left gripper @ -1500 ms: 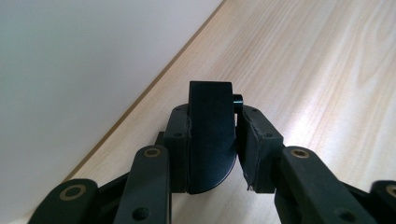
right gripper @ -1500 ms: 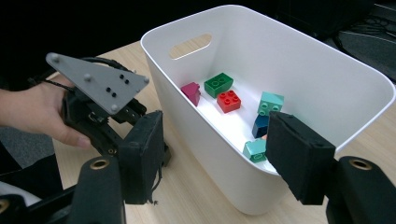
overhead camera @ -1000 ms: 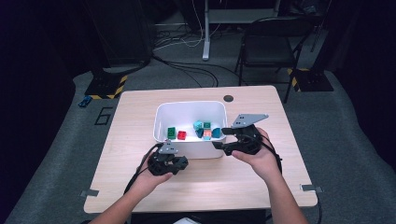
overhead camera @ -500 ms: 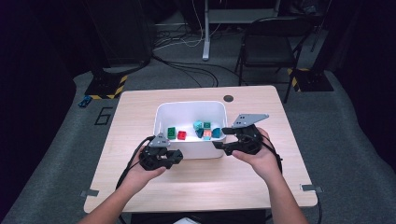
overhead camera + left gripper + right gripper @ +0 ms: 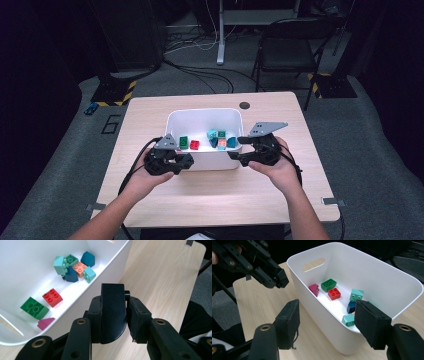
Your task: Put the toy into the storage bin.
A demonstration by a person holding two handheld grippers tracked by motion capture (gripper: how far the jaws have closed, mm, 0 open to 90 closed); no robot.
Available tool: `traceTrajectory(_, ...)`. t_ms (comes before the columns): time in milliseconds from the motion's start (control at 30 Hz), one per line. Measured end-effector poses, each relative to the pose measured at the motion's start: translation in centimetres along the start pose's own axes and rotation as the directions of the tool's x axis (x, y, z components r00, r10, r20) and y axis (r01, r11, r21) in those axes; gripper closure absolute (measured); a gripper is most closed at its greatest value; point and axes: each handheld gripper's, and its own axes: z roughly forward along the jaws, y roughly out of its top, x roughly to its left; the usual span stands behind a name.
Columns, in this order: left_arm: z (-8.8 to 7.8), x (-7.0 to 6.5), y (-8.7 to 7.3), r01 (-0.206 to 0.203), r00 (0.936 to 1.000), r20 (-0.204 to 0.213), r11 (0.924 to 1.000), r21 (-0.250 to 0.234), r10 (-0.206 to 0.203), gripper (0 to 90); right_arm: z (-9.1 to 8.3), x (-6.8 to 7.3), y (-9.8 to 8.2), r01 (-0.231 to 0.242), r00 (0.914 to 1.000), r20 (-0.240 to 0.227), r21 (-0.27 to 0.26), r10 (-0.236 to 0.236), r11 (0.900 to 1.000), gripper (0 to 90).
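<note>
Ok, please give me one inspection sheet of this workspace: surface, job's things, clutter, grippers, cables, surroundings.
Surface: light wooden table, bare wood around the bin, dark round grommet near the far edge.
Job's things: white bin holding toy bricks: green brick, red brick, magenta piece, and a cluster of teal, dark blue and orange bricks.
Clutter: nothing seen.
Grippers: left gripper shut, jaws empty, at the bin's near left corner; right gripper open, jaws astride the bin's near wall.
Cables: black cable trails from the left gripper; more cables on the floor behind.
Surroundings: grey carpet, black chair behind the table.
</note>
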Motion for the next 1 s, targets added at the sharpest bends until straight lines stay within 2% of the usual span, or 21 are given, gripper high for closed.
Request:
traceTrajectory(167,-0.6,0.4,1.2,-0.015,0.9999,-0.006,0.9999,-0.002,0.015,66.5,0.0,0.0,0.0,-0.002,1.0000,0.000,0.002,0.002,1.000,36.5)
traceTrajectory(300,-0.9,1.0,2.1,-0.007,1.0000,0.001,1.0000,-0.007,0.007,66.5,0.0,0.0,0.0,-0.002,1.0000,0.001,0.001,0.002,1.000,36.4)
traceTrajectory(567,-1.2,2.8,4.0,0.037,0.9993,0.012,0.9987,-0.036,-0.037,66.6,0.0,0.0,0.0,-0.003,1.0000,0.003,0.001,0.003,1.000,36.4)
traceTrajectory(1000,0.1,6.2,6.3,0.083,0.9964,-0.014,0.9955,-0.045,-0.084,66.5,-0.1,-0.2,-0.1,-0.008,1.0000,0.005,-0.002,0.008,1.000,36.4)
